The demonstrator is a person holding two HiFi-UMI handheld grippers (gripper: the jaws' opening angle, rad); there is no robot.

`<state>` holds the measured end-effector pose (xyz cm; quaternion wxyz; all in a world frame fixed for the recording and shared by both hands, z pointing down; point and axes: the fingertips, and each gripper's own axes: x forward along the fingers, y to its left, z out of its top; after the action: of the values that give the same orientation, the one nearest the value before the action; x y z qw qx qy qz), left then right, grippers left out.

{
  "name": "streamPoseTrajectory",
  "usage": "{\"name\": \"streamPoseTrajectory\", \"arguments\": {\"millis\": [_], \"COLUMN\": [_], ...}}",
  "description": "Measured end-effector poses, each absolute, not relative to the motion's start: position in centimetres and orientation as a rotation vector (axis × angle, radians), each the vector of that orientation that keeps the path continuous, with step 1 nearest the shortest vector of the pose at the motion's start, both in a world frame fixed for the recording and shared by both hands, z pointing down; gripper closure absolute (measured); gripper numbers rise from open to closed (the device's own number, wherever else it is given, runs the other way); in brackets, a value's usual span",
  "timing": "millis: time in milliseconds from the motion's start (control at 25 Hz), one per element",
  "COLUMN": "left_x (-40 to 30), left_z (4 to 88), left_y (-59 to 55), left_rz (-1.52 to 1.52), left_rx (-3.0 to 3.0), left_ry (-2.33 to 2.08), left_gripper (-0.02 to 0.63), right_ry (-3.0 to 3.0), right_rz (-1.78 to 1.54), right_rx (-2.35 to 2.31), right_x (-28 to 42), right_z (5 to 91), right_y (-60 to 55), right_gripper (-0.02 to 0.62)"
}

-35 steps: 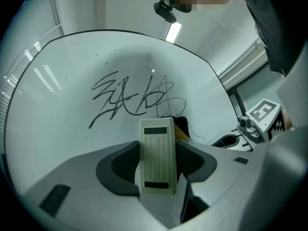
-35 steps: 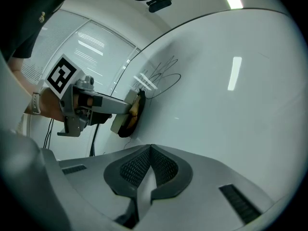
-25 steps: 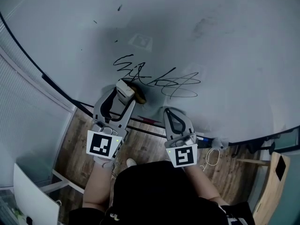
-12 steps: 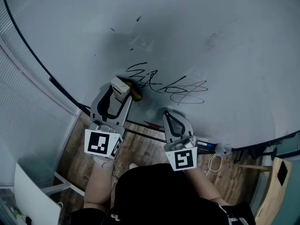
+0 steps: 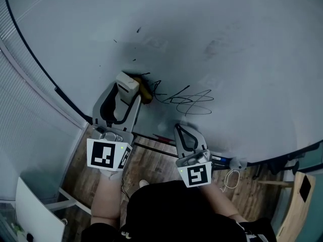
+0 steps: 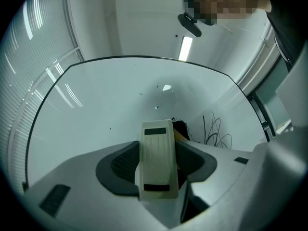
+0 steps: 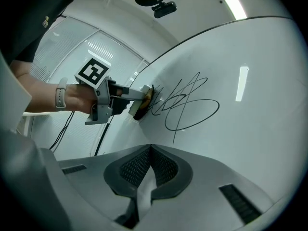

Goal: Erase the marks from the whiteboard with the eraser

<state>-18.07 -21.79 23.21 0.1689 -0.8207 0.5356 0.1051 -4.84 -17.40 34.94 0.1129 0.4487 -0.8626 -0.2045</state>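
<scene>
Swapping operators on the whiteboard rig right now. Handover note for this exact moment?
Left gripper: shut on the cream plastic whiteboard eraser, whose pad is pressed to the white whiteboard at the left end of the black marker scribble.
Right gripper: shut, empty, held low, below the scribble.
Done: nothing these views confirm.
Left: the scribble's loops to the eraser's right, plus a few small black specks higher up the board.
</scene>
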Motion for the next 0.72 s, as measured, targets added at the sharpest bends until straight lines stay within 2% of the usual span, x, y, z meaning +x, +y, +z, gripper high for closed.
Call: {"name": "streamPoseTrajectory", "arguments": {"millis": [400, 720], "left_x": [-16.4, -15.7], "left_z": [14.4, 15.2], "left_y": [-20.8, -20.6], "left_rz": [0.289, 0.307], "left_rx": [-2.149, -2.132], "left_ry": [1.396, 1.439], "left_gripper": [0.357, 0.356], "right_ry": [-2.542, -2.541], "right_rz": [-0.589, -0.559], "right_rx": [1.307, 1.3], "right_x": [-3.3, -2.3], "right_z": [34.4, 35.1], "right_y": [-16.2, -15.3], "right_gripper": [0.568, 0.568]}}
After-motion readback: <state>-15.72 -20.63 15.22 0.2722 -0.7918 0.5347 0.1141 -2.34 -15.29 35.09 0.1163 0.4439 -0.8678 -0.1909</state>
